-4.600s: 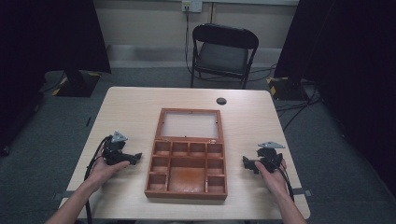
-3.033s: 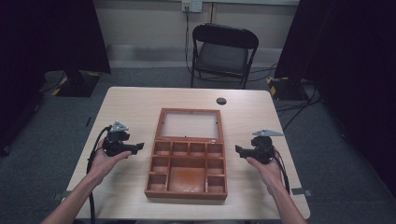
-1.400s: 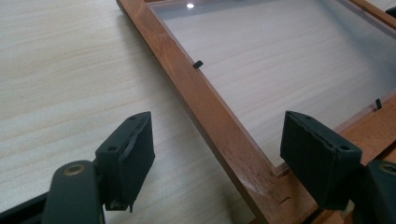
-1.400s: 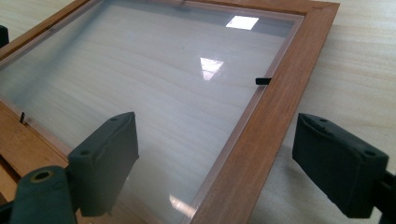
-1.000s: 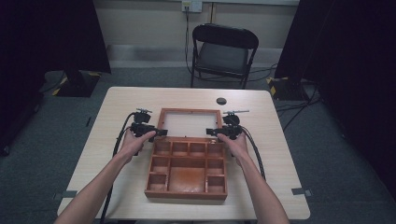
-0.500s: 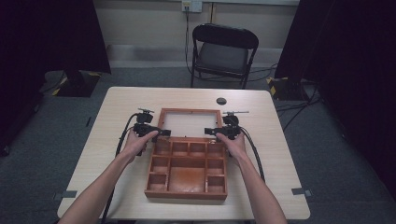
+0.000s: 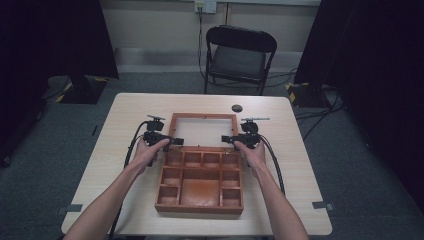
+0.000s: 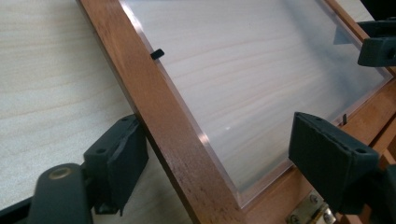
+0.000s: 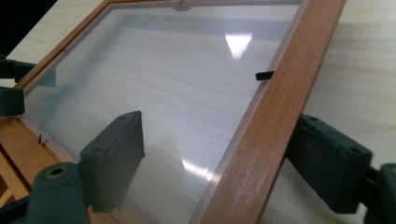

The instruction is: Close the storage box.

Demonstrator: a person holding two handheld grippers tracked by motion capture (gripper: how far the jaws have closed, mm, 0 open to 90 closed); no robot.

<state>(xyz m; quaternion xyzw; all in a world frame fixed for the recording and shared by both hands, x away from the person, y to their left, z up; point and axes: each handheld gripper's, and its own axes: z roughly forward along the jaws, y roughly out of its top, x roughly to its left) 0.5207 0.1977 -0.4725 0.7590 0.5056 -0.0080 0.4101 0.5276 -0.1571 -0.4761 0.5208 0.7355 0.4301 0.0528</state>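
- A pale wooden table [image 7: 115, 150] stands on grey carpet, with a black folding chair [image 7: 239, 55] behind it and dark curtains on both sides.
- The wooden compartment box [image 7: 202, 182] lies open in the middle of the table, its glazed lid [image 7: 203, 131] folded back flat towards the chair.
- My left gripper [image 7: 169, 141] straddles the lid's left frame rail near the hinge; one jaw is outside it, the other over the pane. The jaws have just been closing, and the outer one looks right against the wood, but I cannot tell whether either presses.
- My right gripper [image 7: 227, 139] straddles the right rail the same way, its jaws also closing in, and a gap shows at the inner one.
- A small black disc [image 7: 236, 107] sits beyond the lid; what it is I cannot make out.
- My hands hide the gripper bodies, and I can read no writing anywhere.
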